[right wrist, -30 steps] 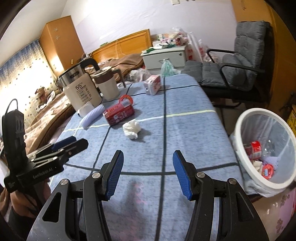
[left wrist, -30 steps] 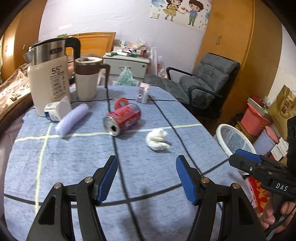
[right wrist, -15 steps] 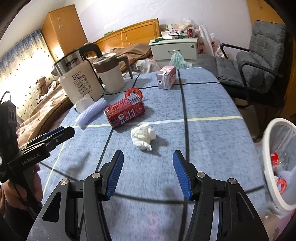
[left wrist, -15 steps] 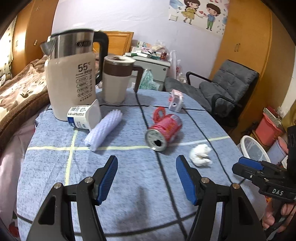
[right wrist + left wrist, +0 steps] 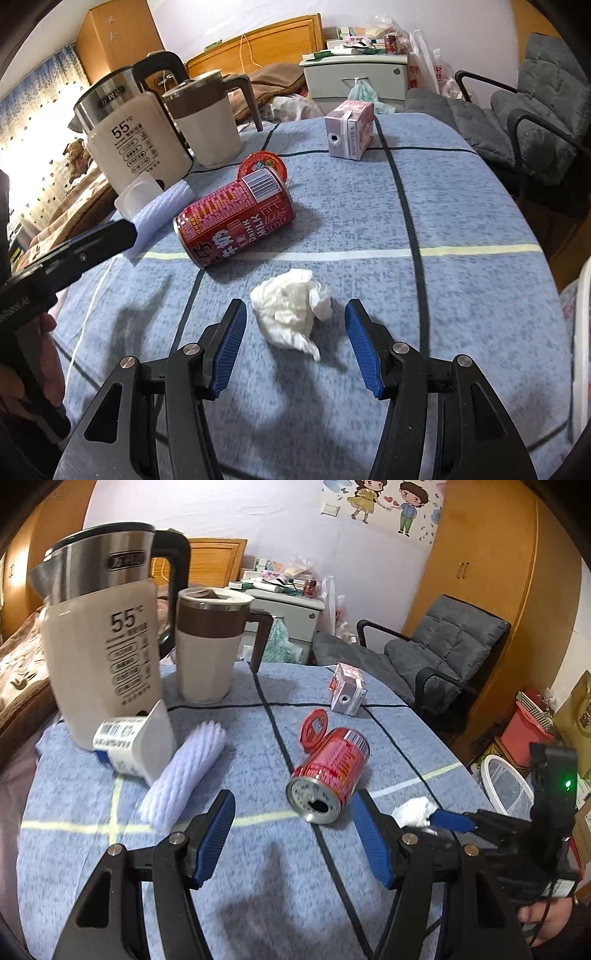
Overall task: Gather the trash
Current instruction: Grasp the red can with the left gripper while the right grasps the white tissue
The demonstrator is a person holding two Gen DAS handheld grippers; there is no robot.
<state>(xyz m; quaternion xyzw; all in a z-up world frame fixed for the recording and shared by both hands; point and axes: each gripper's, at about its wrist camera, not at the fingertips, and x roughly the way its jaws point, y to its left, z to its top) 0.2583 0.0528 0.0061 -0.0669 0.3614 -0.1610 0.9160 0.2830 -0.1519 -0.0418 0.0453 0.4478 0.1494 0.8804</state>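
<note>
You're lining up the right gripper (image 5: pixel 293 345), jaws wide, w/ the tissue wad (image 5: pixel 291 308) lying btwn them, not pinched. Left gripper (image 5: pixel 293 834) is hanging wide, empty, facing the red can (image 5: pixel 328 771). Carton (image 5: pixel 349 129), lid (image 5: pixel 263 165), etc. on the table are still waiting.

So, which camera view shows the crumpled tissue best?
The right wrist view: the tissue lies whole and close, between the open right tool's fingers. In the left wrist view the tissue is small, partly hidden behind the tools.
</note>
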